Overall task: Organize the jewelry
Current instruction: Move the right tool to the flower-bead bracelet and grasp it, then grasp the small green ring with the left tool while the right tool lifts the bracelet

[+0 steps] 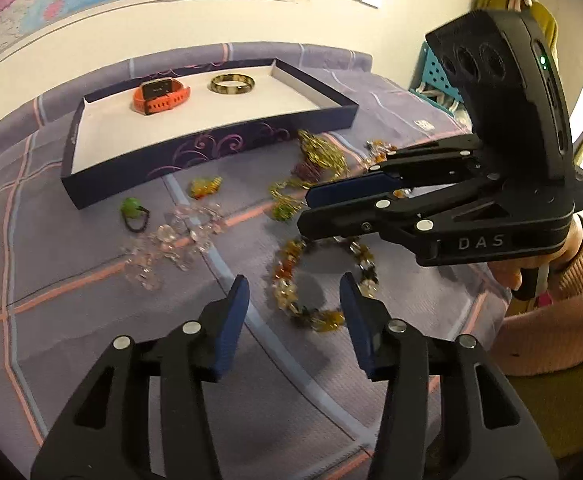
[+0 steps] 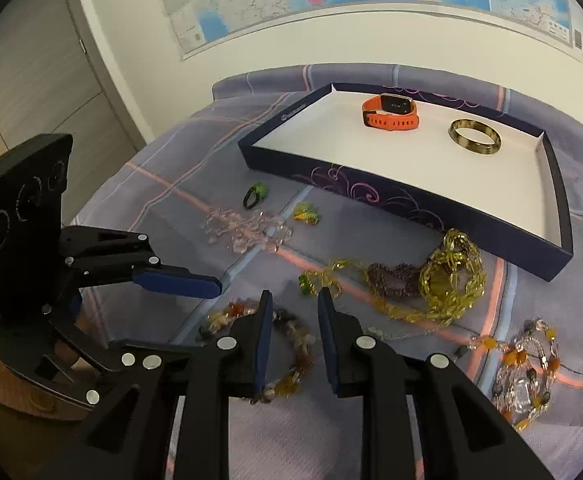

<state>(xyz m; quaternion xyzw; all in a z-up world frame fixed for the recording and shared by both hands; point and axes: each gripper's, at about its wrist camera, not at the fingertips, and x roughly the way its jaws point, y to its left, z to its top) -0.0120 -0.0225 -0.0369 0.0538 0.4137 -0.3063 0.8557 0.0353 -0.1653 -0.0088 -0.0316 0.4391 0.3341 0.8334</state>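
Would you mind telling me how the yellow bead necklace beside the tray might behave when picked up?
The yellow bead necklace lies in a loose tangled heap, so it is probably floppy and would dangle. Its strands overlap the purple piece, which may drag along. The glossy beads might slip.

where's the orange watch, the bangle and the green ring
orange watch (image 2: 390, 112), right wrist view, on its strap
bangle (image 2: 475, 136), right wrist view, on its near rim
green ring (image 2: 255, 195), right wrist view, on the green top

Mounted on each wrist, angled down, close over the bedspread (image 1: 91, 240) — shared: the tray (image 1: 211, 152), the loose jewelry (image 2: 443, 280), and the opposite gripper crossing each view.
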